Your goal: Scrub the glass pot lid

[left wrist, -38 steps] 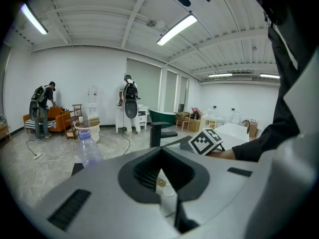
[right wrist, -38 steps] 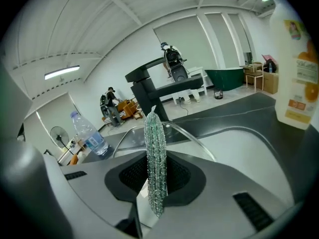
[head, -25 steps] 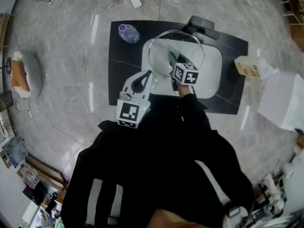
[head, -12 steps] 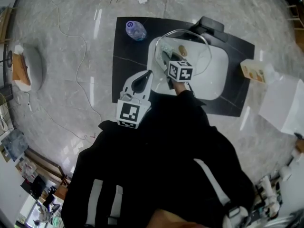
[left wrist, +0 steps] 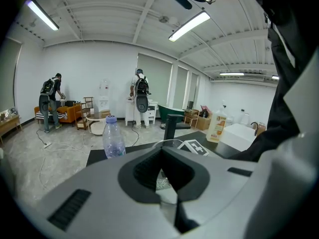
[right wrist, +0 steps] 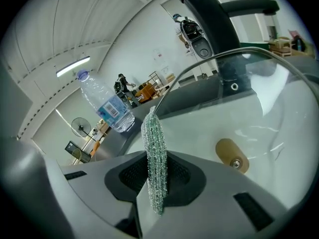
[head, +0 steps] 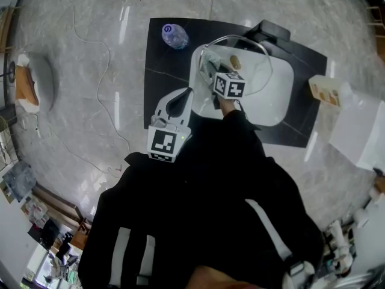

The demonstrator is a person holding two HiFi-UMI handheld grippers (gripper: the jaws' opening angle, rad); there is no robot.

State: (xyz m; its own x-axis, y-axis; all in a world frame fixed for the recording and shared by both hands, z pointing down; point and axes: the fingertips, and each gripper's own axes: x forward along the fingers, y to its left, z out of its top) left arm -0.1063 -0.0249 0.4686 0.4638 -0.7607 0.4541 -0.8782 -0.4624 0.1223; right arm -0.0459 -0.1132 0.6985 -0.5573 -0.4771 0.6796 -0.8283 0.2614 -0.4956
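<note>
The glass pot lid (head: 251, 58) with a metal rim and a tan knob (head: 233, 62) is held tilted over the white sink (head: 278, 101). My left gripper (head: 187, 93) is shut on the lid's near-left rim (left wrist: 172, 142). My right gripper (head: 212, 75) is shut on a green-silver mesh scrubber (right wrist: 155, 158), which stands upright between its jaws. The scrubber presses on the left part of the lid's glass (right wrist: 259, 118), left of the knob (right wrist: 232, 156).
A black faucet (head: 272, 32) stands behind the sink on the black counter (head: 162, 71). A water bottle (head: 175, 35) stands at the counter's far left. An orange soap bottle (head: 325, 90) and a white box (head: 360, 128) are at the right. Cables lie on the floor.
My right gripper slid the scrubber toward the lid's left side, and the knob came into view beside it. The left gripper kept its hold.
</note>
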